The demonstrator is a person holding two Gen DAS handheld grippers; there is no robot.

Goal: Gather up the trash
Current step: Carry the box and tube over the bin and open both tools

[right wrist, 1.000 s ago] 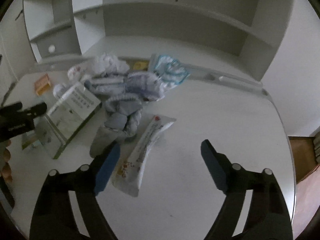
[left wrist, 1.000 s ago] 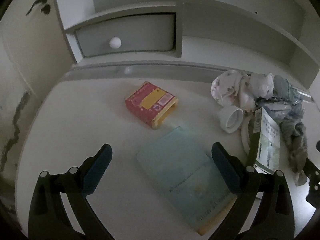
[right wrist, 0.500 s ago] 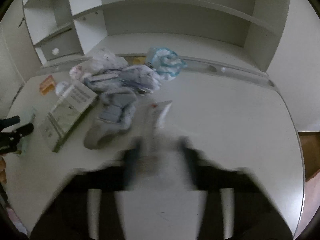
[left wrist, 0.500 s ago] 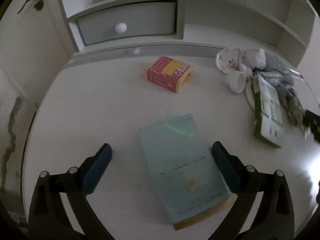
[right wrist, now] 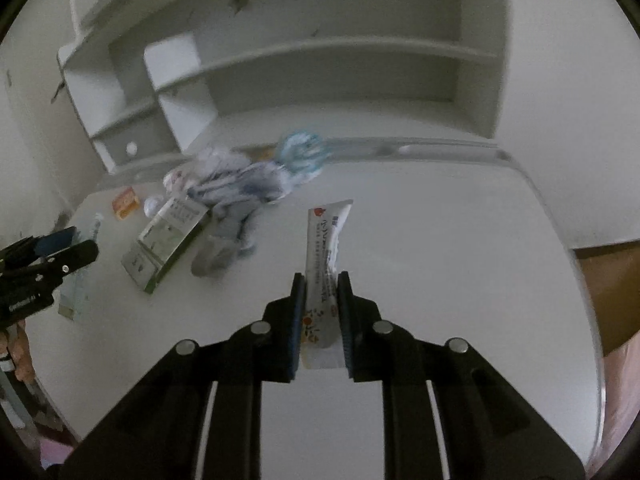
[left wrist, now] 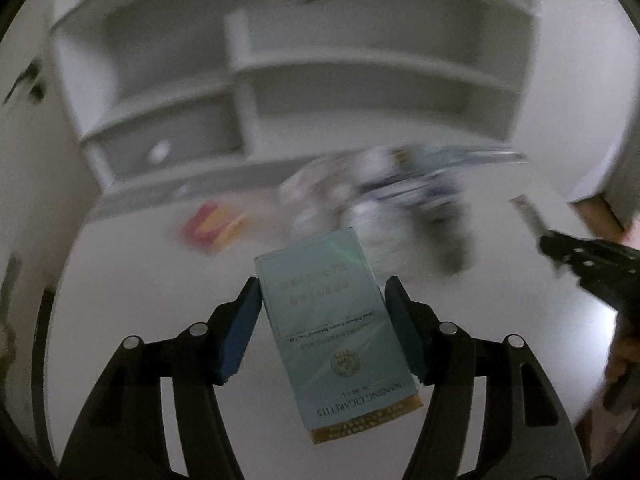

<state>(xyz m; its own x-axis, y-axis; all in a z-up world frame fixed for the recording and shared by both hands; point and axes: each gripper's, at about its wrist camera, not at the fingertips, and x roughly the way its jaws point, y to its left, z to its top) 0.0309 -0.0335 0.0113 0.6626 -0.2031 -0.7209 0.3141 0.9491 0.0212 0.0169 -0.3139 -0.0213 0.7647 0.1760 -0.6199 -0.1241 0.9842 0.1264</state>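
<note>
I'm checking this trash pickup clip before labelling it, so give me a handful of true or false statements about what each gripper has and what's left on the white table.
1. The left gripper has the pale blue cigarette carton between its closing jaws. True.
2. The right gripper is empty. False: its jaws are closing on the white squeezed tube.
3. The small red and yellow box lies on the white table. True.
4. The green and white carton is on a shelf. False: it lies on the table beside the crumpled pile.
</note>
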